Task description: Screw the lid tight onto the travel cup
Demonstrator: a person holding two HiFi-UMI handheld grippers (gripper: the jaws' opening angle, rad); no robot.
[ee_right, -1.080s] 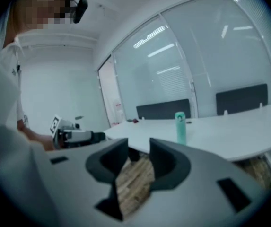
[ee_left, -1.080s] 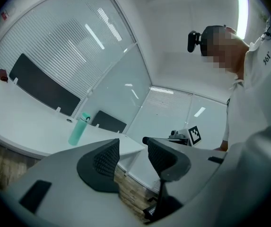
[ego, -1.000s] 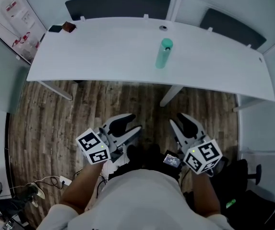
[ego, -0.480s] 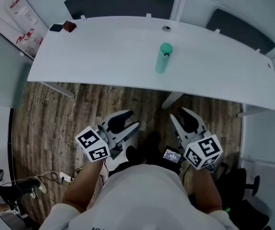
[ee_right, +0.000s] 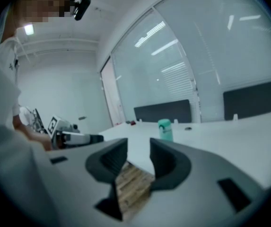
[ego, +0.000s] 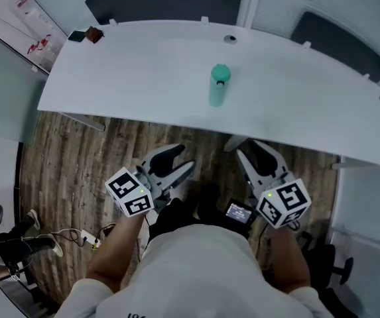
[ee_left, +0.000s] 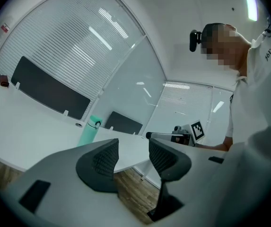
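Stands at the near side of the table (ego: 130, 65), elbows bent and both forearms drawn in close to the torso, a tool in each hand. Holds the left tool (ego: 186, 158) roughly level over the wooden floor (ego: 70, 164), short of the table's near edge, marker cube toward the body and jaws aimed at the table. Shows those jaws partly apart in the left gripper view, just eased a little wider, gripping nothing, with only floor and the table's edge in the gap. Holds the right tool (ego: 248, 151) alongside, likewise short of the table's near edge, tipped slightly downward. Shows its jaws parted too, by a narrower gap, empty and touching nothing. Faces the travel cup (ego: 217, 91), upright on the table about midway along it, nearer the near edge than the far one, well apart from both tools, with the green lid (ego: 220, 73) on top. Cannot tell how tightly seated. Sees a small dark object (ego: 77, 37) and a reddish-brown object (ego: 95, 35) side by side at the table's far left corner.
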